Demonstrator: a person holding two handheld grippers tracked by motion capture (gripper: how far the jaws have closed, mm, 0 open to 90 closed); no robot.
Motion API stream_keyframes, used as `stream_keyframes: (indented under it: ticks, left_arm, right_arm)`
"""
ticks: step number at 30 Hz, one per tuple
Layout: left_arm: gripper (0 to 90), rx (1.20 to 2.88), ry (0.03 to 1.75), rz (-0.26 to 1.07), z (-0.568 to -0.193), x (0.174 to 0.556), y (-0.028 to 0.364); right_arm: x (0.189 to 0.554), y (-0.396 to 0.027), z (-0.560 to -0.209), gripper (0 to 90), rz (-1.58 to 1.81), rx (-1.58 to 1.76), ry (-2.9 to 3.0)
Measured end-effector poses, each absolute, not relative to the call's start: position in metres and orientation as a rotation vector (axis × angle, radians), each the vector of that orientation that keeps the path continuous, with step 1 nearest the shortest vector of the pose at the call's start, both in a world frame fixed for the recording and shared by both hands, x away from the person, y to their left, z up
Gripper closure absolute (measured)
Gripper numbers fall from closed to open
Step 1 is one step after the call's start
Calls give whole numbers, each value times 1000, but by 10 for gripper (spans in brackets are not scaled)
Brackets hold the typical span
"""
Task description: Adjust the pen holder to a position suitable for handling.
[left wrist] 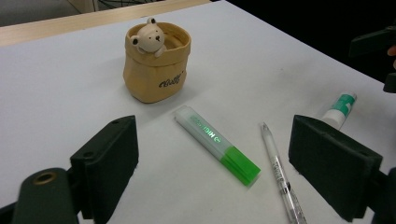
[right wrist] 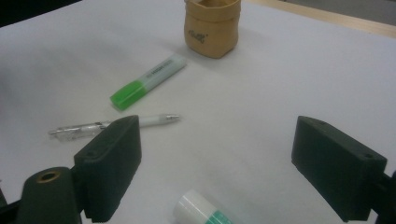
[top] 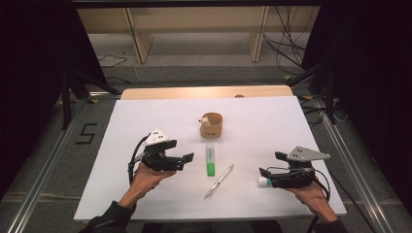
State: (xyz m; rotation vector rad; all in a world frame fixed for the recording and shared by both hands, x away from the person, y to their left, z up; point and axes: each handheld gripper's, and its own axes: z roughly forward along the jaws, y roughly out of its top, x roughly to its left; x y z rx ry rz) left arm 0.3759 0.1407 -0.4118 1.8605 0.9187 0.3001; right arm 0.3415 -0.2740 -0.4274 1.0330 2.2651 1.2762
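Both forearms low in high view. Right hand-held gripper (top: 265,177) jaws spread wide, white-and-green tube (top: 264,181) lying on worktop (top: 145,116) between them, pads not pressing it. Left hand-held gripper (top: 187,161) jaws wide apart, nothing between. Clear pen (top: 219,180) just beside green highlighter (top: 210,159), mid-worktop. Farther back, tan bear pouch (top: 212,125) upright.

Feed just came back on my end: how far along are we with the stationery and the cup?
Nothing is in the bear cup yet. The highlighter, pen and white-and-green tube lie on the table. Both the left gripper and right gripper are open and hold nothing; the tube lies at the right one's jaws. All three remain.
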Motion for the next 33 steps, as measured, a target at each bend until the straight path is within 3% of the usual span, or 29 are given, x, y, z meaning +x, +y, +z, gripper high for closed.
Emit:
stream_keyframes:
  ticks: [33]
  left_arm:
    - [149, 1823, 867, 381, -417, 344, 168]
  right_arm:
    - [343, -275, -430, 158, 1079, 986, 2467]
